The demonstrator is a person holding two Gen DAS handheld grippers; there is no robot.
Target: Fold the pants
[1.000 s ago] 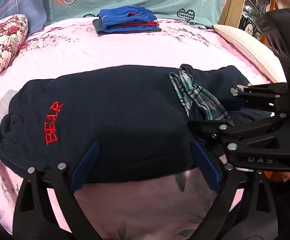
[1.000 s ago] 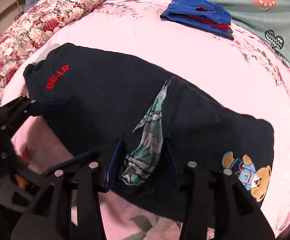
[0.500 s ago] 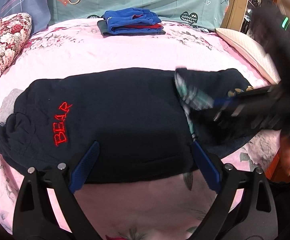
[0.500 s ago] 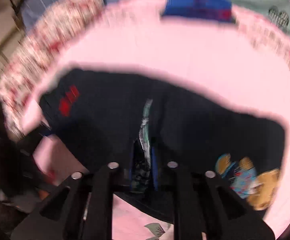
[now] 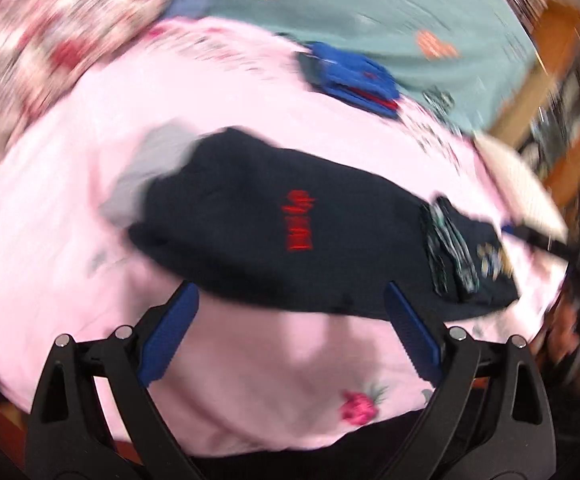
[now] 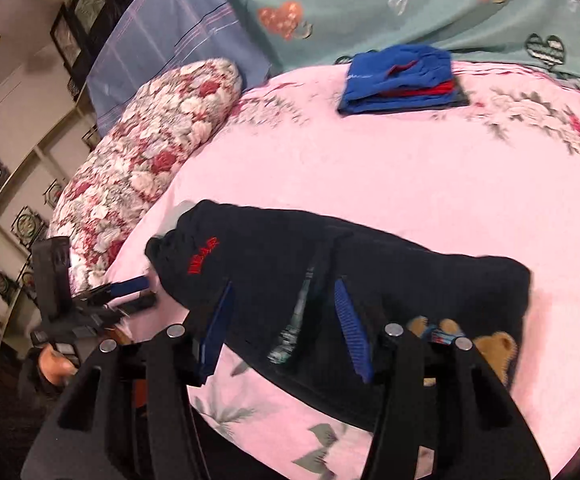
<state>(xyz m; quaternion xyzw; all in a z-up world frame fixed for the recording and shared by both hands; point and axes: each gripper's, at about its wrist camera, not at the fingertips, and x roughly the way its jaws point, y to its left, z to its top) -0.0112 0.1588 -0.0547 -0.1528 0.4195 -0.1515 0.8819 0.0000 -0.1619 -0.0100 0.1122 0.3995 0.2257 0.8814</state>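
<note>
From my left wrist view, blurred, the dark pants [image 5: 290,240] lie folded across the pink bed [image 5: 250,368]. My left claw [image 5: 290,324] is spread apart with nothing in it, its tips at the near edge of the pants. A blue stack of clothes [image 5: 349,80] sits farther back.

From my right wrist view, my right claw [image 6: 286,312] is also apart, straddling the plaid lining over the pants [image 6: 409,264]. A floral pillow [image 6: 150,140] lies to the left.

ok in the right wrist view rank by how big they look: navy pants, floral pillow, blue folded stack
1. navy pants
2. floral pillow, fairly close to the pants
3. blue folded stack, though it lies farthest away
</note>
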